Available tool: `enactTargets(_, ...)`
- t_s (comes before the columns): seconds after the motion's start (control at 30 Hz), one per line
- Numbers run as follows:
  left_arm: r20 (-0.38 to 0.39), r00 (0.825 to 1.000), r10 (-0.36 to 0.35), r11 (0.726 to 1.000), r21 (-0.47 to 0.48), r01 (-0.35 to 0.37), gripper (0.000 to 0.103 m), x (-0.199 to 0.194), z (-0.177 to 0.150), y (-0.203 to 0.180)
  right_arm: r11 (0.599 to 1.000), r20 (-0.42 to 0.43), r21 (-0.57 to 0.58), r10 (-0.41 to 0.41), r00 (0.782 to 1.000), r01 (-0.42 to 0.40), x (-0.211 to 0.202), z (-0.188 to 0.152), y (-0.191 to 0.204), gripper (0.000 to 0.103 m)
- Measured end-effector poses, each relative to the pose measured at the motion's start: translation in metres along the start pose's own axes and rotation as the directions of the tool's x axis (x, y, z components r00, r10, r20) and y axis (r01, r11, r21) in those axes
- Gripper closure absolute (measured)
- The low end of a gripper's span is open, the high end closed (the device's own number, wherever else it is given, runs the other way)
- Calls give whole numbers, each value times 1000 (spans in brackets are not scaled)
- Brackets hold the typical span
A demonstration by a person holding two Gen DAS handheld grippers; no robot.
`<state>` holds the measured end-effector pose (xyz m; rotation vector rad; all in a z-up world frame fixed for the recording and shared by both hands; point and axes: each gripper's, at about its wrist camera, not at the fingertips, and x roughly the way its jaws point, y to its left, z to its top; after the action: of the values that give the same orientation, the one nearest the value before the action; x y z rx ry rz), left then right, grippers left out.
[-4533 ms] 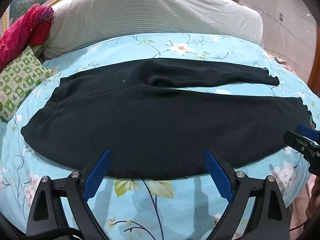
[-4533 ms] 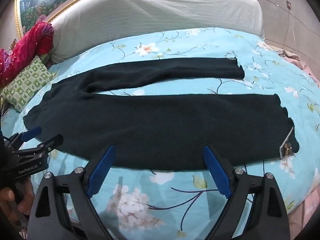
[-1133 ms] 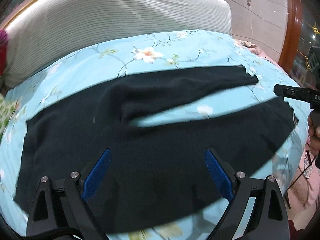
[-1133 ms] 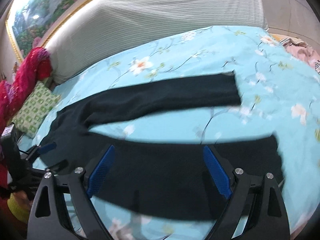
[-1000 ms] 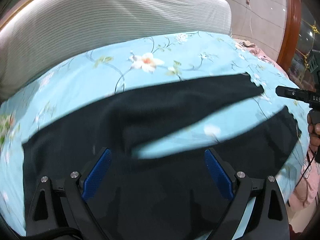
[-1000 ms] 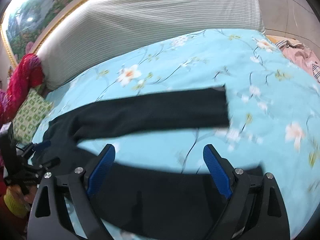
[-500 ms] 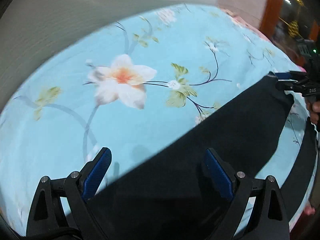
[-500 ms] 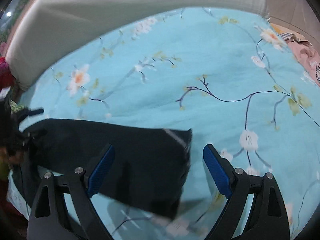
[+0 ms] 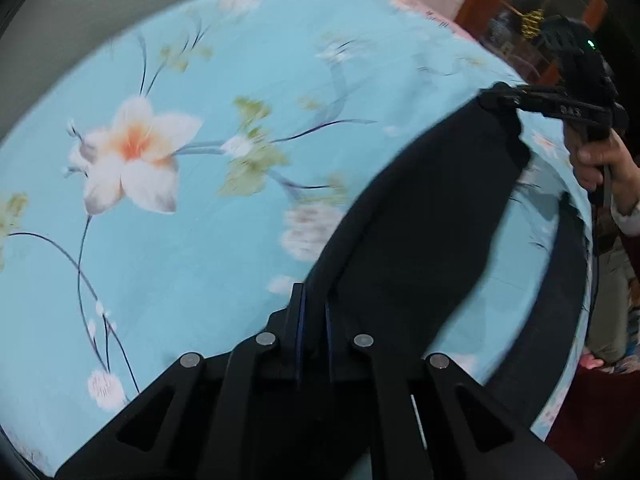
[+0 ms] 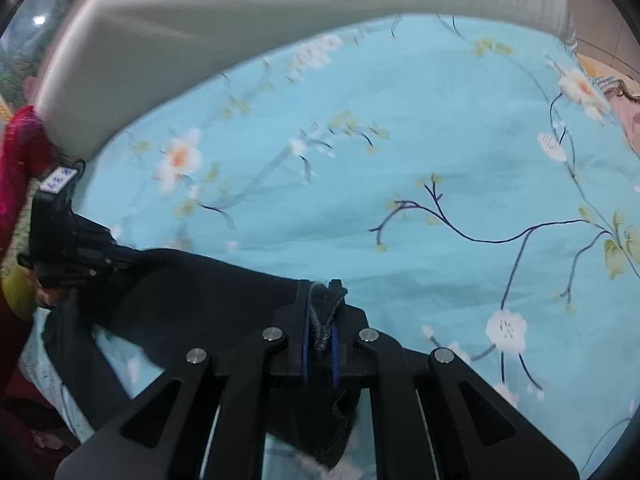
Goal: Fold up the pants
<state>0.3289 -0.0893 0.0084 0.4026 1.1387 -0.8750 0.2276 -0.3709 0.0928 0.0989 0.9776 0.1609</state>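
Observation:
Black pants [image 9: 420, 232] lie on a light blue floral bedspread [image 9: 200, 220]. My left gripper [image 9: 314, 308] is shut on the far edge of the pants near the waist end. My right gripper [image 10: 320, 300] is shut on the far leg's hem, with black fabric [image 10: 192, 300] bunched between its blue pads. The far leg stretches between the two grippers. The right gripper also shows in the left wrist view [image 9: 500, 98], at the leg's end. The left gripper shows in the right wrist view [image 10: 100, 256]. The near leg [image 9: 560, 300] lies lower right.
A grey striped bolster [image 10: 240, 20] runs along the far side of the bed. A red cloth [image 10: 20, 168] and a pillow sit at the left. The bed's right edge [image 9: 580, 360] drops off to a dark red floor.
Both grippers moved forward over the near leg to the far leg's edge and shut on it: the left near the waist, the right at the hem.

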Motion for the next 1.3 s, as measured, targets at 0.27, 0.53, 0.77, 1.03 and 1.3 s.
enactTargets(0.27, 151, 987, 56, 998, -39, -51, 99, -53, -68, -76, 994, 77, -99, 51, 996, -44, -69, -47, 28, 95)
enactTargets(0.53, 198, 980, 27, 997, -82, -11, 99, -71, -123, -148, 983, 84, -181, 21, 996, -6, -96, -116, 35, 95)
enactTargets(0.77, 215, 977, -6, 996, -91, 26, 99, -63, -152, -196, 971, 110, -236, -18, 994, 43, -122, -144, 32, 95)
enactTargets(1.03, 182, 983, -21, 994, -105, 40, 98, -38, -169, -213, 980, 62, -187, -52, 997, 63, -109, -180, 15, 95)
enactTargets(1.3, 180, 983, -41, 981, -180, 74, 81, -35, -196, -212, 975, 23, -148, -164, 986, 165, -115, -206, 18, 69)
